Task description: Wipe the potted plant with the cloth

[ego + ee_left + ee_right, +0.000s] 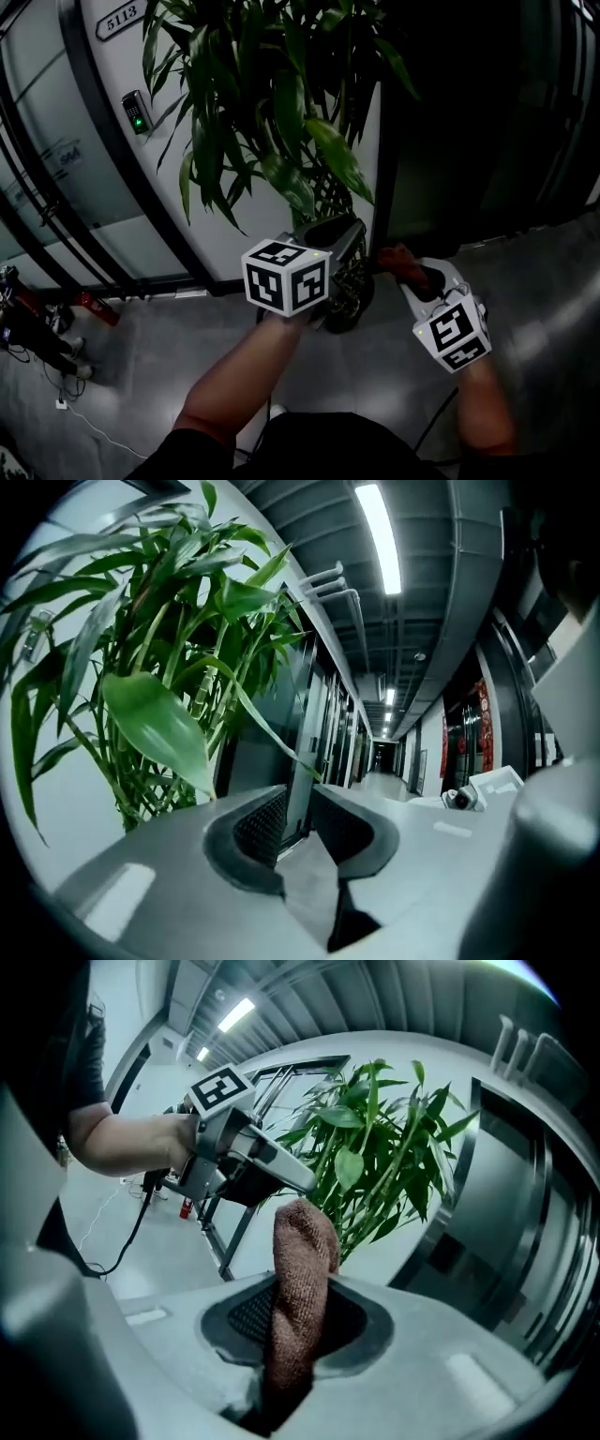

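Observation:
The potted plant (281, 122) with long green leaves stands against a white wall, its dark pot (354, 298) low beside my hands. My left gripper (336, 231) is held up among the lower leaves, and its jaws stand open with nothing between them. In the left gripper view a broad leaf (155, 724) hangs just left of the left gripper (298, 822). My right gripper (298, 1314) is shut on a brown cloth (305, 1251), which sticks up out of the jaws. In the head view the cloth (401, 262) sits right of the pot.
A white door with a number plate and a keypad (137, 112) lit green is left of the plant. Black-framed glass panels run along the left. A red extinguisher (94, 307) and cables lie on the grey floor. A dark doorway is on the right.

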The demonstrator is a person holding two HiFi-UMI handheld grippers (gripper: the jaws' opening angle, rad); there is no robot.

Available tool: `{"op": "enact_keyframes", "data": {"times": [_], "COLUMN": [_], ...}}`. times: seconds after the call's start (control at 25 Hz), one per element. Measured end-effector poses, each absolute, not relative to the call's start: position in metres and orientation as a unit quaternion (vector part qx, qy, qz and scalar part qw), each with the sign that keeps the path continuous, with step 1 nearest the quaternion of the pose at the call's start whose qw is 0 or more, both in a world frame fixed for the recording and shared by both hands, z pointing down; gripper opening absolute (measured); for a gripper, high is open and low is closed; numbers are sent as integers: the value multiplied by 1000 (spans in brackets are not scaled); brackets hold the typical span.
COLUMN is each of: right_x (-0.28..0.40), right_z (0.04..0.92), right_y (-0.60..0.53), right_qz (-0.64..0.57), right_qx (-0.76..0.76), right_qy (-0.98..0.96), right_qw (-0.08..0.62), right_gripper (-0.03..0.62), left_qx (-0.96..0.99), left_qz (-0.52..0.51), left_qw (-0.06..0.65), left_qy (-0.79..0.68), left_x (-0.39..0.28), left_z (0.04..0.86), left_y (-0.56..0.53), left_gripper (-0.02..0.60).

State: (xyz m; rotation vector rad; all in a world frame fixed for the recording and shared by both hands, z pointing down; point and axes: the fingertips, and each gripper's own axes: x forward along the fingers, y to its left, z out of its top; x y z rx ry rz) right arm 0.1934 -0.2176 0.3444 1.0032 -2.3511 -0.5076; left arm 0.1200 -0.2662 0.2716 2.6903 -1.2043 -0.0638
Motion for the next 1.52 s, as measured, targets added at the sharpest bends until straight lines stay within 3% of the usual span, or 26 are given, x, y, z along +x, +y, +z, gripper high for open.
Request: {"op": "enact_keyframes", "data": {"times": [0.52,0.84,0.96,1.0,1.52], "right_x": [223,223,219,218,118], "right_z": [349,342,335,332,214], "right_y": [-220,-230,-231,-232,-316], "right_qz": [-188,-194,-197,-199,-347], "right_qx": [361,372,378,378,352], "right_qy": [-878,-872,-869,-868,-841], "right_qw": [253,251,251,251,219], "right_gripper": [69,68,69,69,69], "left_qx": [889,891,891,893,914], "left_qz": [-93,-100,-86,-83,-41], "left_qw": [152,150,138,137,119], "left_qy": [-422,-417,-424,-422,-385], "left_x": [139,141,138,138,105], "left_z": [258,249,254,256,285], "left_y": [-296,-309,-316,-316,-305], "left_gripper": [173,173,31,18,18]}}
